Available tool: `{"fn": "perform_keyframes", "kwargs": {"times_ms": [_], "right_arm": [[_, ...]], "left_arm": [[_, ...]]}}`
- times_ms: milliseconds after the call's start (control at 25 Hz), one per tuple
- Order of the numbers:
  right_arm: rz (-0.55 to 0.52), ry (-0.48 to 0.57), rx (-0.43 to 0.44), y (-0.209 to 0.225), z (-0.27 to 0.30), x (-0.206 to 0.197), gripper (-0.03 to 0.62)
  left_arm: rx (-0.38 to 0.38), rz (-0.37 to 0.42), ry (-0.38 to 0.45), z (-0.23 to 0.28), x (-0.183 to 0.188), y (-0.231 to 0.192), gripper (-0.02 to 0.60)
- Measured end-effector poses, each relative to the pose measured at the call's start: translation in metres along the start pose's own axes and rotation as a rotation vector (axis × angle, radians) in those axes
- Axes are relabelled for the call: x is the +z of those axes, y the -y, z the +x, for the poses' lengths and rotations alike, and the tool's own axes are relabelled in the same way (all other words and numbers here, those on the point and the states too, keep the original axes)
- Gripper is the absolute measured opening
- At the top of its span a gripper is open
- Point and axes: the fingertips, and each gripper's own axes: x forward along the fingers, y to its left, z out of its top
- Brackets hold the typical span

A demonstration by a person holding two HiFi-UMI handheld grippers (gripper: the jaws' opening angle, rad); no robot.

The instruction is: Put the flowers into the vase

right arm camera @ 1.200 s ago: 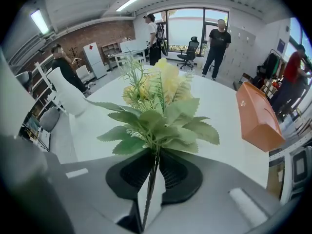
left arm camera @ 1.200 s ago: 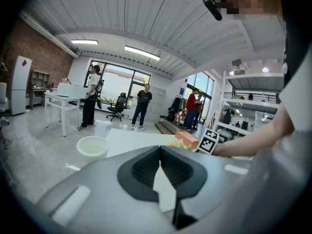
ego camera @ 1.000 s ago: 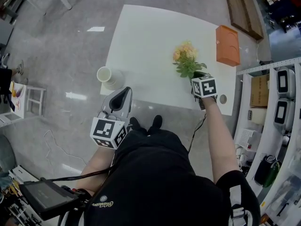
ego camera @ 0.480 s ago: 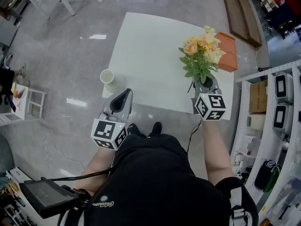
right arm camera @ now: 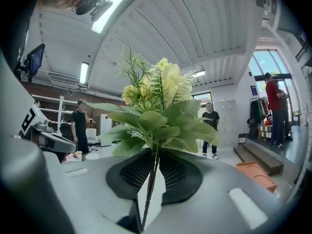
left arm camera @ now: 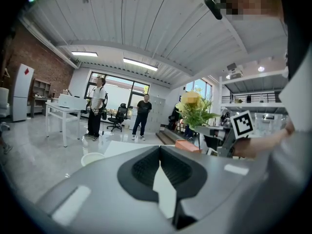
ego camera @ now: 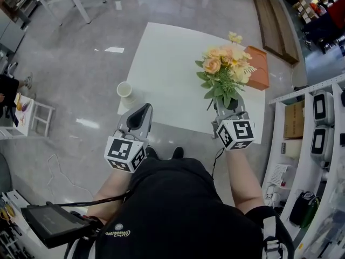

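A bunch of yellow and peach flowers [ego camera: 223, 72] with green leaves stands upright above the right side of the white table [ego camera: 167, 74]. My right gripper [ego camera: 228, 104] is shut on its thin stems, which run down between the pads [right arm camera: 171, 172]; leaves fill the right gripper view around the flowers [right arm camera: 156, 106]. The white vase [ego camera: 125, 90] stands at the table's near left corner, low in the left gripper view as the vase [left arm camera: 92, 157]. My left gripper [ego camera: 140, 114] hovers just before that corner, shut and holding nothing [left arm camera: 159, 150]. The flowers [left arm camera: 193, 108] show to its right.
An orange box [ego camera: 257, 66] lies on the table's right edge, behind the bouquet. Shelves with devices [ego camera: 323, 123] line the right side and a wooden platform [ego camera: 275, 15] lies beyond. Two people [left arm camera: 99, 106] stand far off near a white desk.
My right gripper has lifted the flowers off the table and swung them from lying low to upright, nearer to me. The left gripper has stayed where it was.
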Motion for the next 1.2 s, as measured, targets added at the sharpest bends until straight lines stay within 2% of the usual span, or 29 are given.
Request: {"fn": "perform_keyframes", "kwargs": {"times_ms": [120,280,360,560,760,960,1080,1200], "right_arm": [[-0.002,0.014,0.038,0.000,0.000,0.003,0.049],[0.015,0.034,0.133,-0.005,0.003,0.005,0.049],[0.024,0.042,0.194,-0.032,0.015,0.007,0.049],[0.018,0.052,0.388,-0.138,0.051,0.014,0.049],[0.011,0.054,0.512,-0.193,0.061,0.017,0.049],[-0.001,0.122,0.549,-0.235,0.092,0.044,0.049],[0.002,0.188,0.535,-0.258,0.121,0.070,0.049],[0.024,0.242,0.516,-0.265,0.141,0.091,0.049]], "left_arm": [[0.034,0.004,0.011,-0.004,0.001,0.007,0.008],[0.123,-0.003,0.027,-0.011,0.000,0.016,0.008],[0.174,-0.011,0.034,-0.025,0.001,0.001,0.008],[0.297,-0.046,0.042,-0.078,-0.003,-0.054,0.008],[0.380,-0.082,0.042,-0.110,-0.013,-0.071,0.008],[0.400,-0.101,0.043,-0.130,-0.018,-0.104,0.008],[0.397,-0.109,0.038,-0.138,-0.022,-0.126,0.008],[0.389,-0.110,0.028,-0.138,-0.027,-0.130,0.008]]}}
